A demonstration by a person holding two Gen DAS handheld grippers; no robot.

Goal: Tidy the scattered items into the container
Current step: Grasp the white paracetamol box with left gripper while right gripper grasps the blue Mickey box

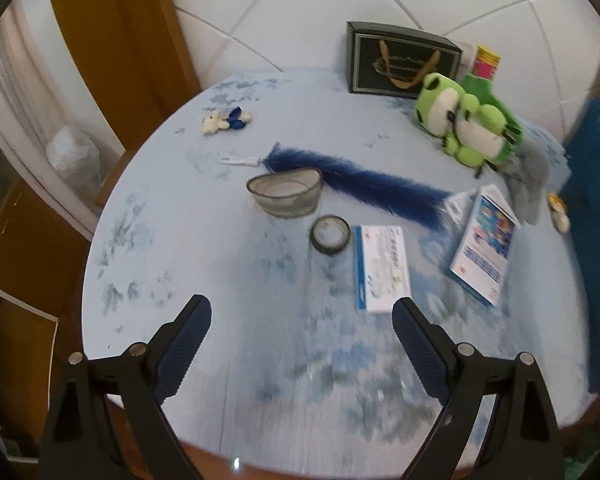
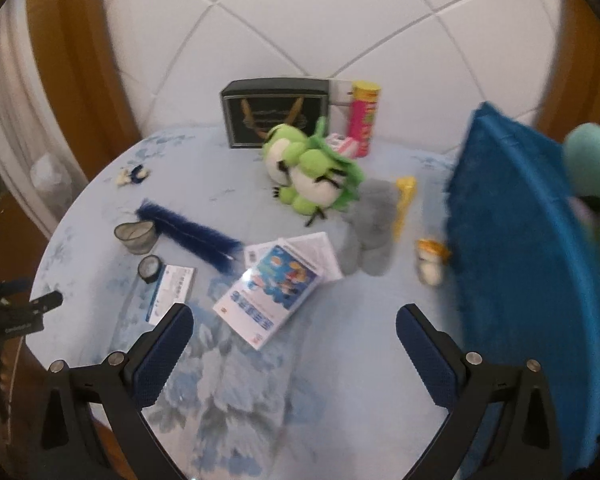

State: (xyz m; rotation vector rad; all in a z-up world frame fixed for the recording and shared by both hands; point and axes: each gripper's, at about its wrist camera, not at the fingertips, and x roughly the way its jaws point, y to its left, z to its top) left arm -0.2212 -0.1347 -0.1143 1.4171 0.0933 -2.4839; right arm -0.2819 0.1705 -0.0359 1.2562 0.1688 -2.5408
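Two hand-held grippers hang over your round table [image 1: 148, 240], and both stand spread wide with nothing between their pads: the left hand-held gripper [image 1: 302, 318] above bare blue cloth, the right hand-held gripper [image 2: 294, 326] just short of the game case [image 2: 270, 290]. Scattered before you lie a small mesh bowl [image 1: 286, 194], a tape roll [image 1: 330, 234] just beside a white-and-blue box [image 1: 382, 268], a long blue fuzzy strip [image 1: 364, 182] running behind the bowl, a green frog plush [image 1: 464, 120], a grey plush [image 2: 370, 226] next to the frog, and a tiny white-and-blue toy [image 1: 226, 120] well apart near the far left edge. The blue container [image 2: 516, 248] stands at the table's right side, close to your right hand-held gripper, with a small white-and-orange figure [image 2: 430, 260] just beside its wall. A dark gift bag [image 2: 274, 118] and a pink-and-yellow tube [image 2: 364, 118] stand at the back.
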